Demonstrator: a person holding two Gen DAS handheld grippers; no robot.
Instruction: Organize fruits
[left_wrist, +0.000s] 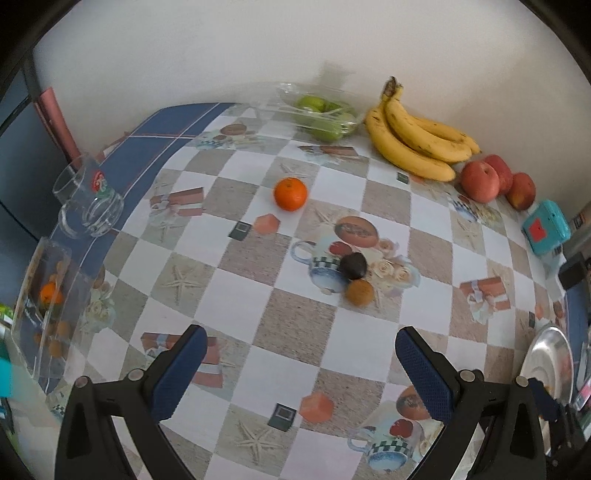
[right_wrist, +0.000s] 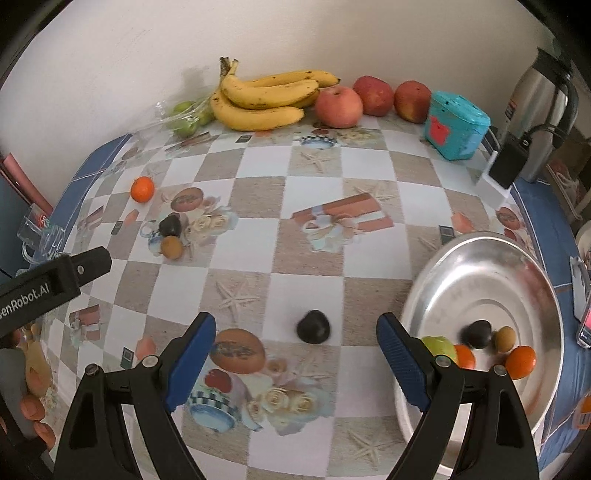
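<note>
You get soft, even daylight with faint shadows; the metal plate (right_wrist: 480, 266) glares mildly, fisheye bends the desk (left_wrist: 295, 332) edges, and slight motion blur softens detail.

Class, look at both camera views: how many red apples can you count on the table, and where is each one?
3. They sit in a row along the back wall: the first apple beside the bananas, the second apple in the middle, the third apple next to the teal box. None seem hidden.

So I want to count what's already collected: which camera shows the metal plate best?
The right wrist view: the metal plate shows nearly whole, holding two oranges, a green fruit, a dark fruit and a small brown one. The left wrist view catches only a sliver of the plate at its right edge, contents hidden.
</note>
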